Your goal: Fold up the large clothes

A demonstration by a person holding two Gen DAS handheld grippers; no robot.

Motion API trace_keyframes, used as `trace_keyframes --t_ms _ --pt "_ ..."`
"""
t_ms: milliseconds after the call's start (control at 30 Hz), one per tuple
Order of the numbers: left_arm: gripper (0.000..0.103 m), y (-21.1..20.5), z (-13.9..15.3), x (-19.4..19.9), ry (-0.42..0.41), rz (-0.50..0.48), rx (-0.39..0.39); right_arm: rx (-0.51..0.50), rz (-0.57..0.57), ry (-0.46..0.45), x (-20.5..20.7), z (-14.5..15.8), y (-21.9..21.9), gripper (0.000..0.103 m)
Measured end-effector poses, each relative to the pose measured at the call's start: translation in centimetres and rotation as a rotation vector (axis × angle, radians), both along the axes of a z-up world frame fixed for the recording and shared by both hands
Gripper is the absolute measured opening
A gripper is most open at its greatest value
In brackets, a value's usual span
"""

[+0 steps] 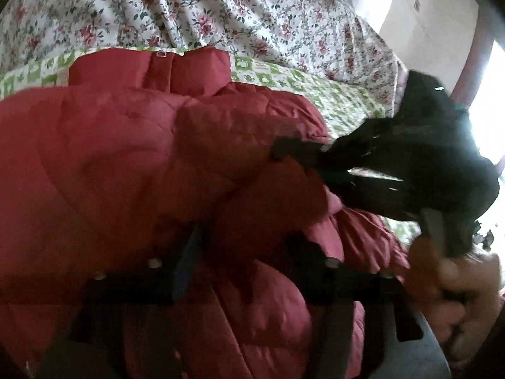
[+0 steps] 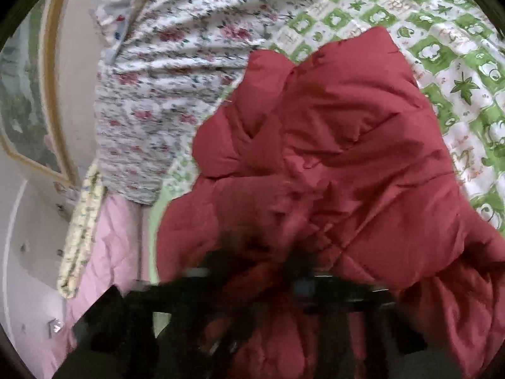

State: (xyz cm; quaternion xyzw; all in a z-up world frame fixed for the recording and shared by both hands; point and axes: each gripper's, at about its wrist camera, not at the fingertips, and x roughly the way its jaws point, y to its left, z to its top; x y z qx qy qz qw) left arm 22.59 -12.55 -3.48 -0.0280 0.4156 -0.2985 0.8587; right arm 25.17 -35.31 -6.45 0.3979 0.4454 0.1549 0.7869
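I am pinching the puffy red quilted jacket (image 1: 126, 164) in my right gripper (image 1: 293, 150); my left gripper (image 1: 246, 252) is gaping, fabric bulging between its fingers, over green-patterned bedding (image 2: 457, 63).

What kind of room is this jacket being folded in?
Most likely a bedroom. The red puffer jacket lies on a green-and-white patterned bedsheet, with a floral quilt bunched beside it and a framed picture on the wall.

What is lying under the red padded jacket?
Under the red padded jacket lies a green-and-white patterned sheet, showing around its edges. Whatever is directly beneath the jacket's middle is covered.
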Motion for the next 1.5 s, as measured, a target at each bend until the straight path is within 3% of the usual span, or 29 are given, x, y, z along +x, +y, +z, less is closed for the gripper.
trace_keyframes --t_ms 233,533,633,800,967,1133,1200,1367,1433,1500 --pt "0.058 5.1 1.8 -1.4 0.001 0.051 -0.046 -0.082 -0.009 -0.058 -0.5 1.5 -0.5 0.009" --pt "0.058 13.3 4.9 3.0 -0.062 0.288 -0.010 -0.326 -0.014 -0.114 -1.1 4.8 -1.7 0.008" --pt "0.058 14.6 4.2 5.3 -0.048 0.337 0.018 -0.368 -0.012 -0.115 -0.9 4.8 -2.0 0.008" --pt "0.058 14.9 1.0 8.0 0.043 0.321 0.045 -0.454 0.001 -0.081 -0.2 3.0 -1.4 0.009" --pt "0.058 14.0 -0.7 7.8 0.038 0.319 0.125 -0.466 -0.030 -0.050 -0.8 2.3 -1.5 0.030" --pt "0.058 13.9 -1.0 7.7 0.032 0.326 0.140 -0.604 -0.140 -0.208 -3.7 6.9 -0.3 0.032" --pt "0.058 13.7 -1.1 7.6 0.026 0.332 0.154 -0.610 -0.083 -0.249 -3.5 7.6 1.6 0.032" --pt "0.058 13.6 -1.1 7.6 0.022 0.335 0.170 -0.671 0.097 -0.201 -1.3 4.7 6.4 0.031" --pt "0.058 13.6 -1.1 7.6 0.019 0.330 0.176 -0.742 0.115 -0.123 -0.1 2.0 6.9 0.031" --pt "0.059 13.6 -1.2 7.6 0.016 0.325 0.202 -0.744 0.117 -0.054 0.8 -0.2 6.3 0.031"
